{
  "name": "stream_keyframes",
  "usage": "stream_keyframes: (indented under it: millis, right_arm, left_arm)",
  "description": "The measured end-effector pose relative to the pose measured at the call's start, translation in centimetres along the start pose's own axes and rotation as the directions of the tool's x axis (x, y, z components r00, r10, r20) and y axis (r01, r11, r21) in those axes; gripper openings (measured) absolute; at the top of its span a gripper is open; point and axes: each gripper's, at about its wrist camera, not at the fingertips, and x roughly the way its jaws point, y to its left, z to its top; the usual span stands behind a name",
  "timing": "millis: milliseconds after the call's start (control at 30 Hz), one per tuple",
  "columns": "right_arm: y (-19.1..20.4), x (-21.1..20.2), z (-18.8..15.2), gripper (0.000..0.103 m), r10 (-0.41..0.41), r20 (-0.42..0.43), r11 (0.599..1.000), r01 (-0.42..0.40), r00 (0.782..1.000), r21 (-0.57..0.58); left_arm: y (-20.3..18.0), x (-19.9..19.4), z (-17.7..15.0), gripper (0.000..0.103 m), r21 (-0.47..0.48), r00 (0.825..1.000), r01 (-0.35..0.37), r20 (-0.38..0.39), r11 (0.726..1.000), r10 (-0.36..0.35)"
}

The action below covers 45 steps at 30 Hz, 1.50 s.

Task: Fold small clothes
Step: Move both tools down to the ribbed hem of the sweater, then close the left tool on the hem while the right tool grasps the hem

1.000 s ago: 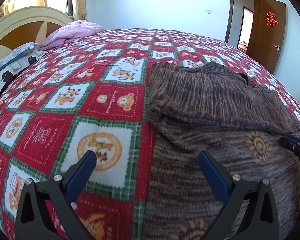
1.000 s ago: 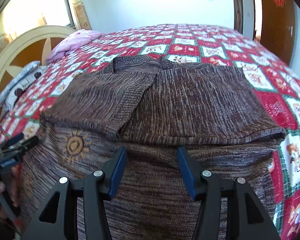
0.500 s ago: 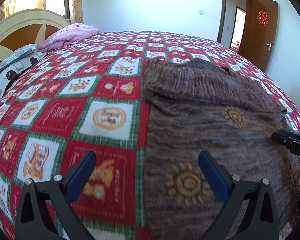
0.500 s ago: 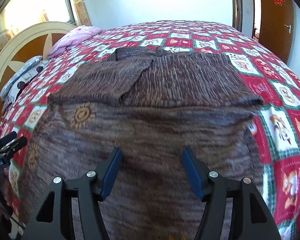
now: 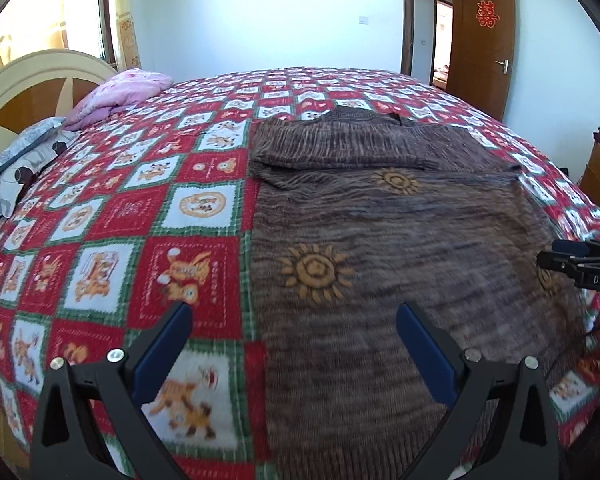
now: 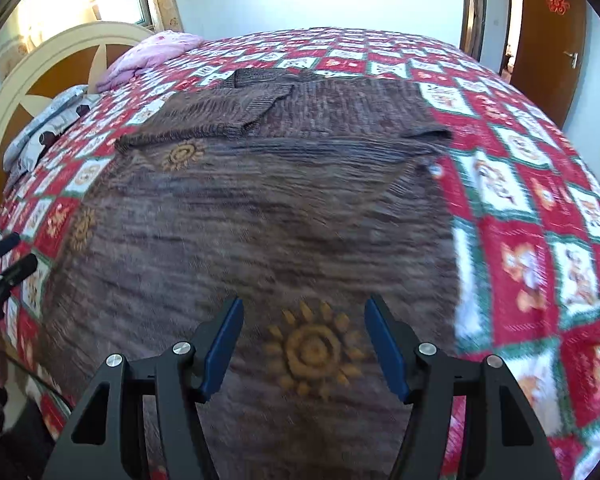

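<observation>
A brown knitted sweater [image 5: 400,240] with orange sun motifs lies flat on the bed, both sleeves folded across its chest at the far end. In the right wrist view the same sweater [image 6: 268,208] fills the middle. My left gripper [image 5: 292,340] hangs open above the sweater's left edge near the hem, nothing between its blue pads. Over the lower body of the sweater, above a sun motif, my right gripper [image 6: 304,344] also stands open and holds nothing. The right gripper's tip [image 5: 572,264] shows at the right edge of the left wrist view.
A red, white and green checked blanket [image 5: 120,220] covers the bed. A pink pillow [image 5: 120,92] and a grey patterned pillow [image 5: 16,164] lie by the headboard [image 6: 52,64] at the far left. A wooden door [image 5: 480,40] stands open at the back right.
Both grippers have drawn back from the folded sleeves toward the hem, so more of the sweater's body shows. The right gripper's fingers stand slightly wider than a second ago.
</observation>
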Motion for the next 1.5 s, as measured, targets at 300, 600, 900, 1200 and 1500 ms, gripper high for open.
stream_keyframes:
  millis: [300, 600, 900, 1200, 1500]
  right_arm:
    - [-2.6, -2.9, -4.5, 0.064, -0.049, -0.075, 0.998, 0.052, 0.996, 0.042]
    - [-4.2, -3.4, -8.6, 0.064, -0.073, -0.151, 0.993, 0.085, 0.986, 0.079]
    - [-5.5, -4.7, -10.3, 0.064, -0.060, -0.124, 0.992, 0.073, 0.991, 0.102]
    - [-5.6, -5.1, -10.6, 0.062, 0.022, -0.121, 0.988, -0.003, 0.992, 0.157]
    - [-4.8, -4.2, -10.9, 0.051, 0.020, -0.134, 0.990, 0.000, 0.991, 0.144]
  left_arm:
    - [0.8, -1.8, -3.4, 0.103, 0.015, 0.997, 0.003, -0.075, 1.000, -0.002]
    - [2.2, -1.1, -5.7, 0.076, -0.091, 0.980, 0.105, -0.162, 0.990, -0.119]
    - [0.7, -0.3, -7.5, 0.049, -0.082, 0.966, 0.131, -0.212, 0.988, -0.146]
    - [0.5, -0.9, -7.7, 0.010, -0.074, 0.965, 0.161, -0.196, 0.984, -0.172]
    - [0.8, -0.8, -7.6, 0.009, -0.094, 0.960, 0.198, -0.182, 0.976, -0.212]
